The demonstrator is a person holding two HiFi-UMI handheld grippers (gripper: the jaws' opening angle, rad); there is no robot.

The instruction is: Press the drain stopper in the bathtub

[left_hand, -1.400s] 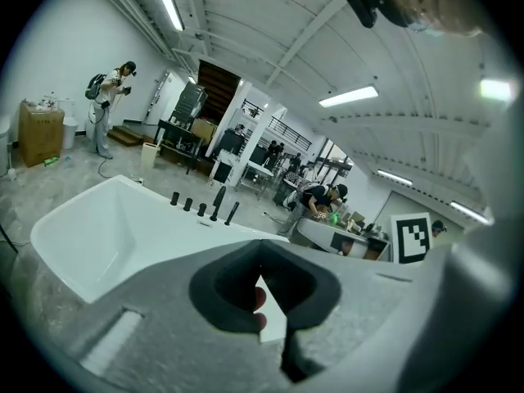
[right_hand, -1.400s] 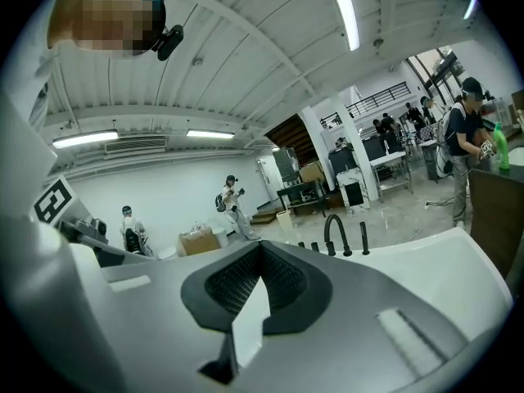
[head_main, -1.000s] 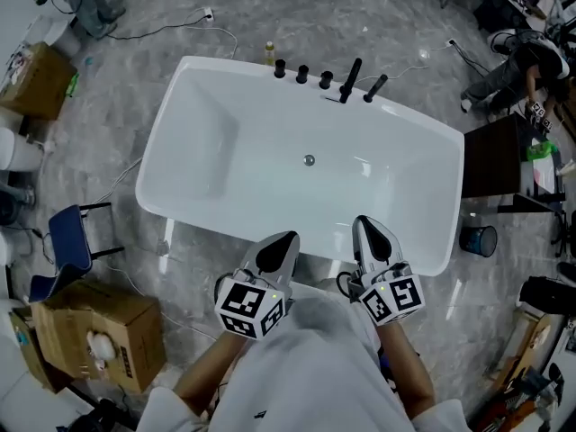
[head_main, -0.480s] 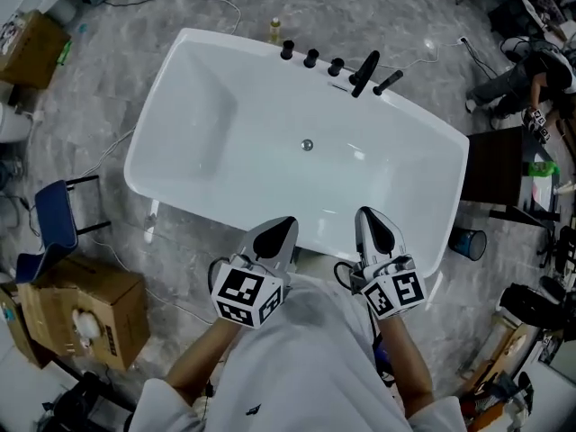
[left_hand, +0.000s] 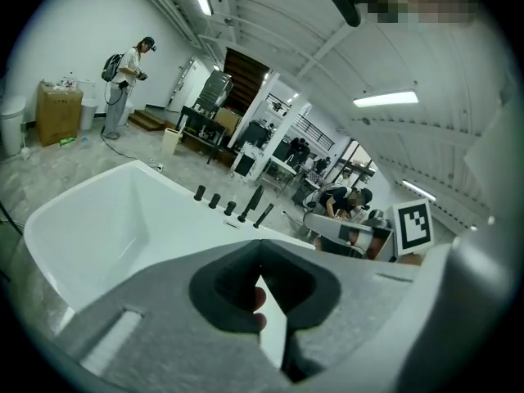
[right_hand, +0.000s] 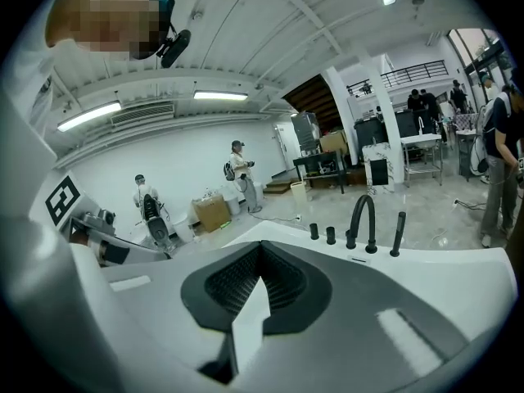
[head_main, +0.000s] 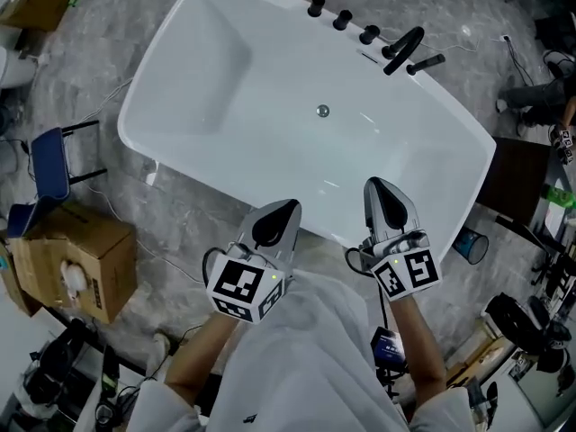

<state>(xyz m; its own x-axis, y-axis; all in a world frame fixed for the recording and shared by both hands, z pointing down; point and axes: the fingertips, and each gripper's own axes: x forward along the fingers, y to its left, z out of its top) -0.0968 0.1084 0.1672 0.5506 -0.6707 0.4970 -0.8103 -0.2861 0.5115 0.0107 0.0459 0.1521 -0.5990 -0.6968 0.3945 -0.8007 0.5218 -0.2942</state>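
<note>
Both tongs hover over the near rim of the tub [head_main: 225, 79], tips pointing in. Left tongs [head_main: 277, 216] are pressed together on nothing, and so are the right tongs [head_main: 385, 194]. The stopper [head_main: 322, 111] sits mid-floor of the tub, below the faucet [head_main: 402, 49] and well apart from both. Closed tips give a blunt point, which should suit pushing a small button. I'd say the reach down comes next.
</note>
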